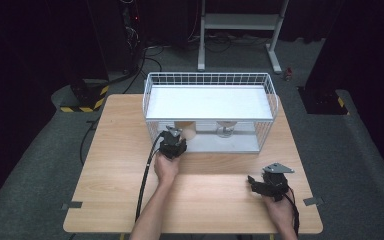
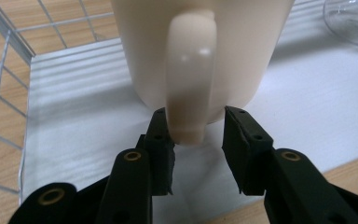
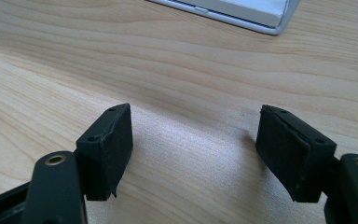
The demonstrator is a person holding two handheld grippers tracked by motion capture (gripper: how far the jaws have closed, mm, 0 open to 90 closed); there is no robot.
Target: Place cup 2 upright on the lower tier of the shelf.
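A cream mug (image 1: 186,129) stands on the white lower board of a wire rack (image 1: 208,79), under its upper shelf. My left gripper (image 1: 174,137) reaches into the rack's front opening. In the left gripper view the mug (image 2: 242,51) looms close with its handle (image 2: 190,79) pointing at the camera. My left gripper (image 2: 193,119) is shut on the handle's lower end, one black pad on each side of it. My right gripper (image 1: 253,181) rests low over the table's near right part. In the right gripper view my right gripper (image 3: 195,123) stands open over bare wood.
A clear glass (image 1: 225,130) stands on the same board, right of the mug, and shows as a glass (image 2: 352,23) at the top right of the left gripper view. The rack's wire side (image 2: 4,70) is close on the left. The rack's corner (image 3: 270,16) lies ahead of my right gripper.
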